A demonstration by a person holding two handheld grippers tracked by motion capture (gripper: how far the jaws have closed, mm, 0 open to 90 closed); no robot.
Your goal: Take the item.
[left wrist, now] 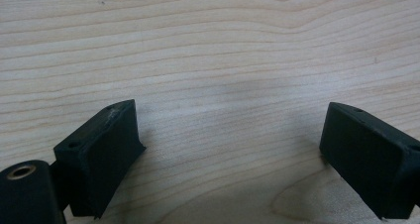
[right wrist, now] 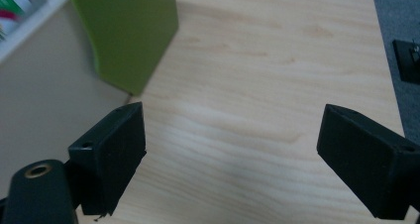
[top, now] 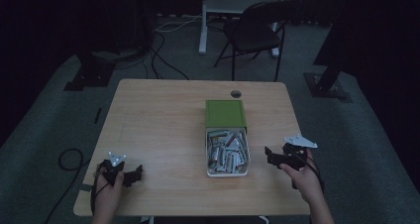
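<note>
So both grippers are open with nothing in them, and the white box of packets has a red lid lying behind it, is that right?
Not quite: the lid is green, not red, as the high view shows. The rest holds. The left gripper and right gripper are both open and hold nothing, and the lid lies just behind the white box of packets.

- One wooden table [top: 163, 130].
- One white box [top: 227, 172], holding lots of little packets [top: 226, 152], too many and too jumbled to count.
- One green lid [top: 225, 113], lying right behind the box.
- Two grippers: the left gripper [top: 130, 174] and the right gripper [top: 271, 154].
- Two hands hold them.
- One black chair [top: 255, 30] behind the table.
</note>
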